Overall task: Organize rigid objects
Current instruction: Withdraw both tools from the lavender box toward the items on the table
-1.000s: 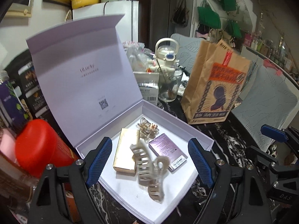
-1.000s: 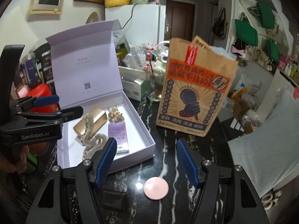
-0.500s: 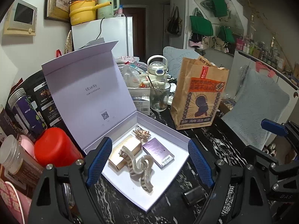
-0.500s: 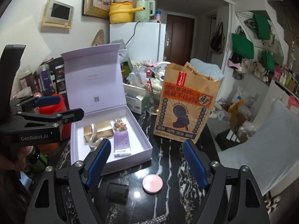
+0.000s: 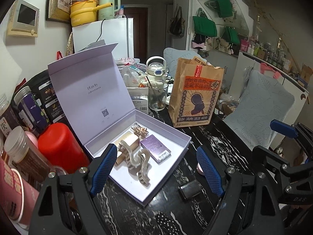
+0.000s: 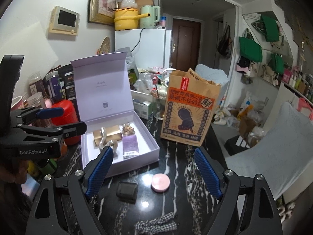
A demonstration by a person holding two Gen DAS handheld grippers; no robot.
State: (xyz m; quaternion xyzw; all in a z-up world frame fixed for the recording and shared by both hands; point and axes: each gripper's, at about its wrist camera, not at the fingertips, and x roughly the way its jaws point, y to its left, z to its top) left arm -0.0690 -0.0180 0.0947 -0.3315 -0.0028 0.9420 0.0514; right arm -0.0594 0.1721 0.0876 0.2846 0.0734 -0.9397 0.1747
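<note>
**Both grippers empty above the table; two items not yet in the box**

The left gripper (image 5: 154, 168) hangs over the near edge of the open gift box (image 5: 168, 133), jaws spread, nothing between them. The right gripper (image 6: 154, 170) has just been opening its jaws and holds nothing; it is aimed at the black marble table (image 6: 195, 156).

Inside the box lie a beige hair claw (image 5: 137, 162), a gold case (image 5: 129, 143), a purple card box (image 5: 156, 148) and a small patterned clip (image 5: 139, 130). Outside it, on the table, sit a pink round compact (image 6: 160, 182) and a small black case (image 6: 127, 192), near each other and just in front of the box.

Risks, in my judgement: the compact is flat and smooth, so pads may slide off its rim. The upright lid (image 5: 92, 90) could be knocked shut by a careless reach. The paper bag (image 6: 187, 113) stands close by and could be tipped over.
</note>
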